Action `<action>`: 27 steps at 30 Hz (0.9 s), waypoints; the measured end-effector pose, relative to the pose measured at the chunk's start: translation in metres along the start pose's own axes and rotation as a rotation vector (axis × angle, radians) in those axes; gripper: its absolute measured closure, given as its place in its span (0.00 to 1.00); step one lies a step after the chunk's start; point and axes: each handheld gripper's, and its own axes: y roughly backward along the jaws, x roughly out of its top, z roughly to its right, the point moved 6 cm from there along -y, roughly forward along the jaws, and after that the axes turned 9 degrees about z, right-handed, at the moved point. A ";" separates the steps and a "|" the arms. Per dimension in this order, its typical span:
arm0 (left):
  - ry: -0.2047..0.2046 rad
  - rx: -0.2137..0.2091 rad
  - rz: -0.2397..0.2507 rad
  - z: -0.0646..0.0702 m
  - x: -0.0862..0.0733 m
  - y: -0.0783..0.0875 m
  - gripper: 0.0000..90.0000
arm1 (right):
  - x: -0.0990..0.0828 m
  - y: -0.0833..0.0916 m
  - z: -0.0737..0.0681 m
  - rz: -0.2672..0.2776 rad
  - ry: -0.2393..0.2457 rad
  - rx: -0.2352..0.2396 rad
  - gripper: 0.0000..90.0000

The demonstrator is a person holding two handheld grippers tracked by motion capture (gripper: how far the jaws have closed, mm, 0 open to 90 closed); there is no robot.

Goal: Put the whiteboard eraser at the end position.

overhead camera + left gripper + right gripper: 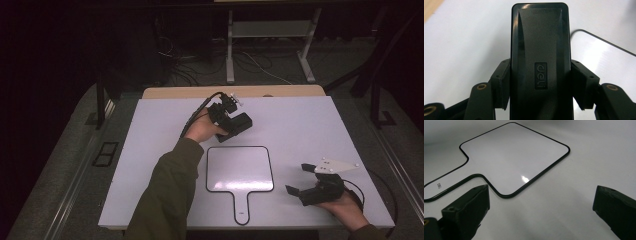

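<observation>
My left gripper (239, 125) is shut on a black rectangular eraser block (240, 123) and holds it above the white table, just beyond the paddle board. In the left gripper view the block (540, 62) bears a "deli" mark and both pads (502, 85) press its long sides. A white paddle-shaped whiteboard (240, 170) with a black rim and a handle lies flat at the table's front centre. My right gripper (299, 178) rests at the front right, open, with nothing between its jaws; its view looks over the whiteboard (509, 157).
The white tabletop (300, 125) has a wooden strip (230, 92) along its far edge. Beyond it stand metal table legs (230, 50) and cables on a dark floor. A person's left sleeve (165, 195) reaches in from the bottom.
</observation>
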 end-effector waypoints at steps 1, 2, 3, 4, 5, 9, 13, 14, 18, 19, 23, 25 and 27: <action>-0.001 0.005 0.001 -0.003 0.001 -0.001 0.43 | 0.000 0.000 0.000 -0.001 0.001 0.002 0.00; -0.002 0.013 -0.004 -0.005 0.002 -0.002 0.43 | 0.000 -0.001 0.000 -0.001 0.002 0.003 0.00; -0.003 0.021 -0.011 -0.007 0.002 -0.003 0.43 | 0.000 -0.001 0.001 -0.002 0.003 0.002 0.00; -0.014 0.028 -0.014 -0.011 0.003 -0.005 0.43 | 0.000 -0.002 0.001 -0.002 0.003 0.002 0.00; -0.005 0.035 -0.019 -0.012 0.003 -0.007 0.43 | -0.001 -0.001 0.001 -0.004 0.000 0.004 0.00; 0.009 0.056 -0.027 -0.019 0.004 -0.016 0.43 | -0.001 0.000 0.001 0.001 -0.005 0.004 0.00; 0.024 0.065 -0.038 -0.024 0.004 -0.028 0.43 | -0.001 0.000 0.000 0.002 -0.011 0.012 0.00; 0.025 0.064 -0.040 -0.026 0.004 -0.031 0.43 | -0.001 -0.001 0.001 0.002 -0.010 0.013 0.00; 0.045 0.062 -0.054 -0.030 0.004 -0.042 0.43 | -0.001 -0.001 -0.001 0.006 -0.013 0.016 0.00; 0.046 0.060 -0.063 -0.030 0.003 -0.044 0.43 | -0.001 -0.001 -0.001 0.006 -0.012 0.017 0.00; 0.033 0.078 -0.072 -0.032 0.001 -0.053 0.43 | -0.001 0.000 0.001 0.006 -0.014 0.012 0.00; 0.039 0.078 -0.066 -0.033 0.001 -0.056 0.43 | -0.001 0.001 0.001 0.007 -0.014 0.012 0.00; 0.041 0.080 -0.064 -0.034 0.001 -0.057 0.43 | -0.001 0.000 0.001 0.005 -0.012 0.011 0.00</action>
